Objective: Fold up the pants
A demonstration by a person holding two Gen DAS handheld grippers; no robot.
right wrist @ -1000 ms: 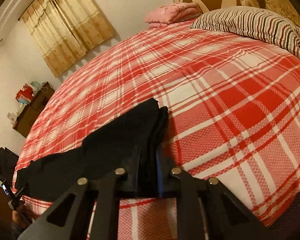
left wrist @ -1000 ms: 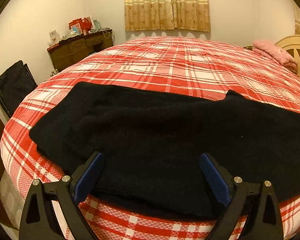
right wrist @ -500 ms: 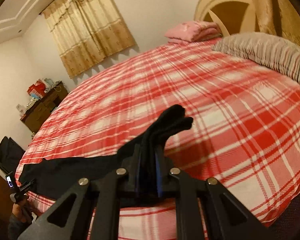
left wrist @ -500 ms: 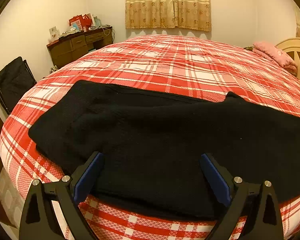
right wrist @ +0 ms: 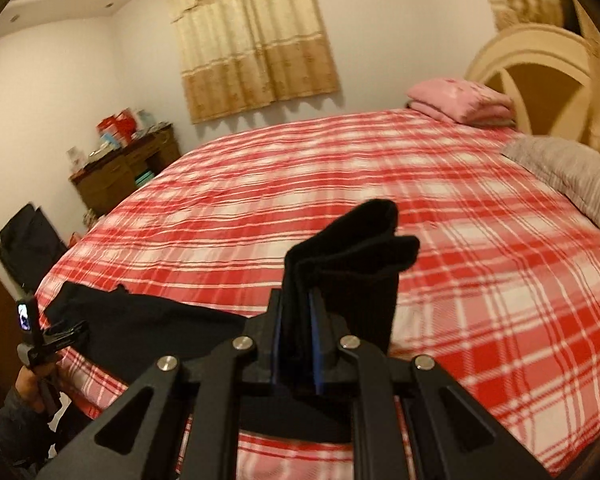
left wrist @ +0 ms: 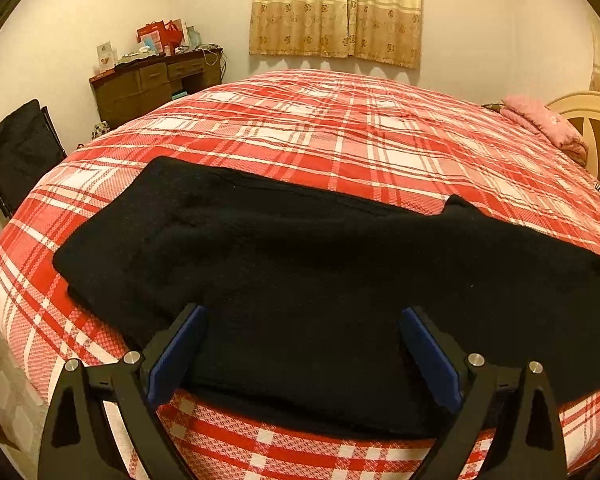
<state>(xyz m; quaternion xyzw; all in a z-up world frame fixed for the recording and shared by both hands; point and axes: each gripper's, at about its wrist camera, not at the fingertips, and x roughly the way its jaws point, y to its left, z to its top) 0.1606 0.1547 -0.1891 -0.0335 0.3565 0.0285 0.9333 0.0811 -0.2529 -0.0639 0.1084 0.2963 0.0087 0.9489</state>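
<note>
Pants (left wrist: 300, 280) lie lengthwise along the bed's (left wrist: 340, 128) near edge. The left gripper (left wrist: 300, 344) hovers spread over them, holding nothing; the right gripper (right wrist: 296, 344) pinches the raised leg end. Likely step: folding end over; next, carry it leftward across the cloth

Pants (left wrist: 300, 280) lying across the bed's (left wrist: 340, 140) near edge, dresser (left wrist: 152, 80) standing behind-left, folded blanket (left wrist: 540, 120) sitting far right.
</note>
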